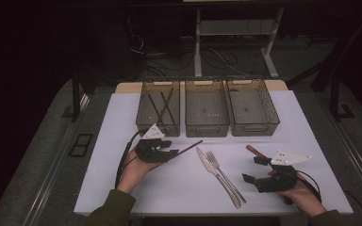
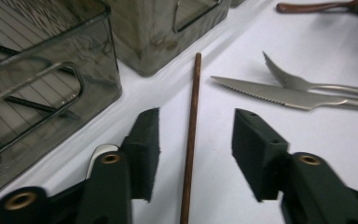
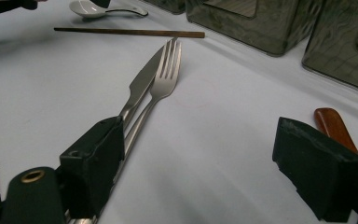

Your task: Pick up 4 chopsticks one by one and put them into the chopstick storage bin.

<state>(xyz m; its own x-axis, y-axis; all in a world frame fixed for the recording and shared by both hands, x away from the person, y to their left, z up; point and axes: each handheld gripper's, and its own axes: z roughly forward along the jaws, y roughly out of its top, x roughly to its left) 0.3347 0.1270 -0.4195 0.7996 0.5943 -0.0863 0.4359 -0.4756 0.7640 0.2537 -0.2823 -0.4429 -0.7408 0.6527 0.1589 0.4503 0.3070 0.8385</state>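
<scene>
A brown chopstick (image 2: 192, 116) lies on the white table between the jaws of my left gripper (image 2: 198, 120). The pads stand apart on either side of it and do not touch it. From above, my left gripper (image 1: 164, 149) sits low over the chopstick's (image 1: 191, 146) near end, just in front of the left bin (image 1: 158, 128). My right gripper (image 1: 256, 170) rests open at the right, nothing between its jaws. In its own view my right gripper (image 3: 200, 140) points toward a steel knife (image 3: 142, 84) and fork (image 3: 164, 77) lying side by side.
Three smoky clear bins stand in a row at the back. The left bin (image 2: 51, 70) holds dark chopsticks; the middle bin (image 1: 206, 128) and right bin (image 1: 253, 127) look bare. A white spoon (image 3: 86, 7) lies by my left gripper. A brown-handled utensil (image 3: 333, 122) lies beside my right gripper.
</scene>
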